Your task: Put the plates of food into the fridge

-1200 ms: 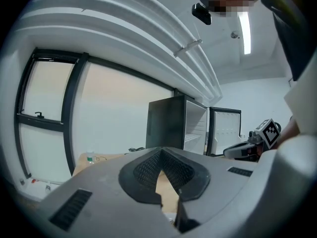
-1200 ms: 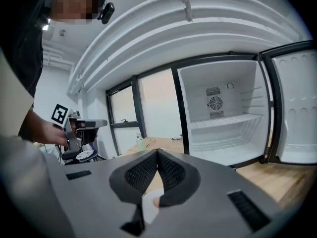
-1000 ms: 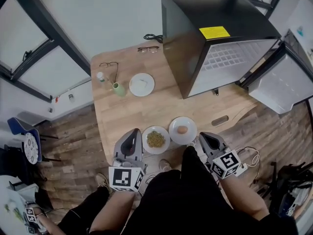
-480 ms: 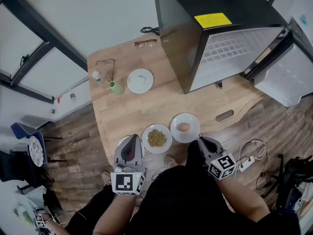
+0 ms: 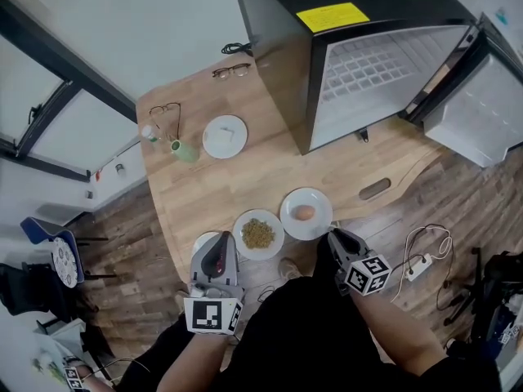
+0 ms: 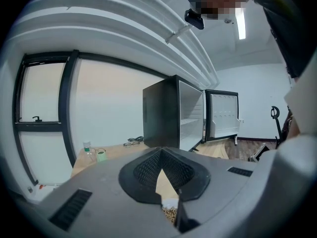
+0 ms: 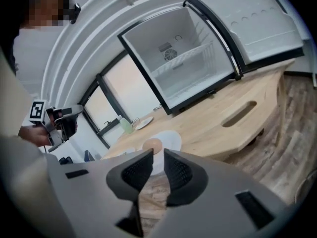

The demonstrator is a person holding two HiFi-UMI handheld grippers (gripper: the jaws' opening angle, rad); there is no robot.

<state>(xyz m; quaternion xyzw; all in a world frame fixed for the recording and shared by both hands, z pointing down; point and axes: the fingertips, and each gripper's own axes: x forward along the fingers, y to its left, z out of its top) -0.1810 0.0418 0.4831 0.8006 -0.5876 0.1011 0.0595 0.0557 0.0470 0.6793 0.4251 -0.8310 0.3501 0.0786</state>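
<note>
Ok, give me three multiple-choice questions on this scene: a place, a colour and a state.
1. Where is the white round plate with the brown egg? A on the wooden table; B on the floor; C on a chair.
2. What colour is the label on the black mini fridge? A red; B yellow; C blue.
3. The fridge's white-lined door is: A shut; B removed; C open.
Answers: A, it rests near the table's front edge; B, a yellow rectangle on the fridge's top; C, the door stands aside, baring white shelves.
</note>
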